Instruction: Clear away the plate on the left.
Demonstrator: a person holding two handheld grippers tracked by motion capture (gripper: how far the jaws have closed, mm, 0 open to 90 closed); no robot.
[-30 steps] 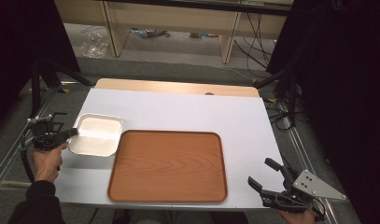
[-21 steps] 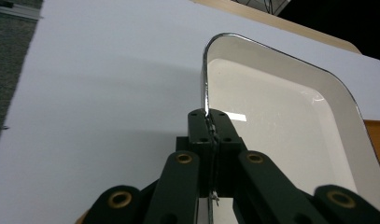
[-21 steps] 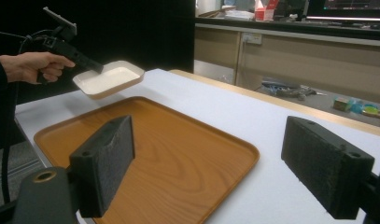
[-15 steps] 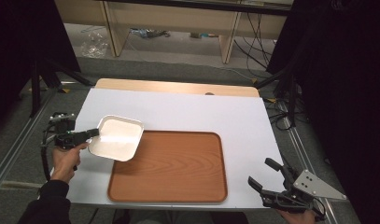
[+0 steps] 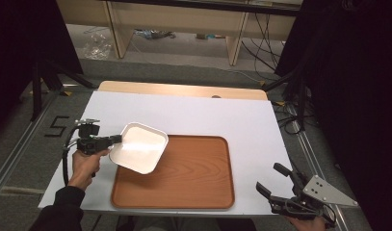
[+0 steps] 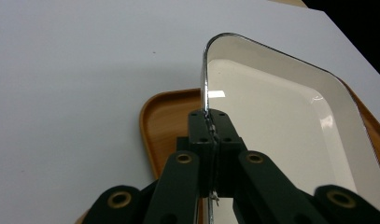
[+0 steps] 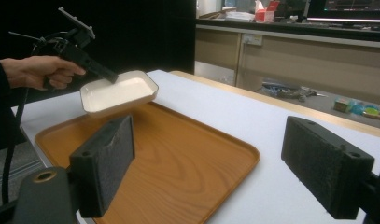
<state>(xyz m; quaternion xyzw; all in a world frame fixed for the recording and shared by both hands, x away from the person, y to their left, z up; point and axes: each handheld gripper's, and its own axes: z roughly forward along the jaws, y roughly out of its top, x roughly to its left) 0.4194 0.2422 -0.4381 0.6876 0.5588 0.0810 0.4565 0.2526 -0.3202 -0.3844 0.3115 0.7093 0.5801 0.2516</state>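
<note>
My left gripper (image 5: 117, 139) has its jaws clamped tight on the rim of the white dish (image 5: 139, 147). In the left gripper view the two black pads meet on the dish's thin edge (image 6: 205, 84), just below a rounded corner, with the dish's glossy hollow opening off to the right. My left hand (image 5: 85, 162) grips the handle at the table's left side, and the cable loops down from it towards my sleeve.

I see the dish lifted clear and tilted, hanging over the near-left corner of the wooden tray (image 5: 193, 178). From the right gripper view, the dish (image 7: 117, 91) floats above the tray (image 7: 178, 154) with a visible gap beneath it, and the left gripper (image 7: 110, 77) holds it by the rim on the side nearest my left hand (image 7: 36, 71).

The tray lies flat on the white table cover (image 5: 208, 115), near the front edge.

My right gripper (image 5: 275, 180) sits at the table's near-right corner, well apart from the tray, jaws spread wide with nothing between them; its grey three-cornered plate (image 5: 326, 191) shows on top. In its own view the two foam-faced pads (image 7: 106, 154) stand far apart, framing the tray.
</note>
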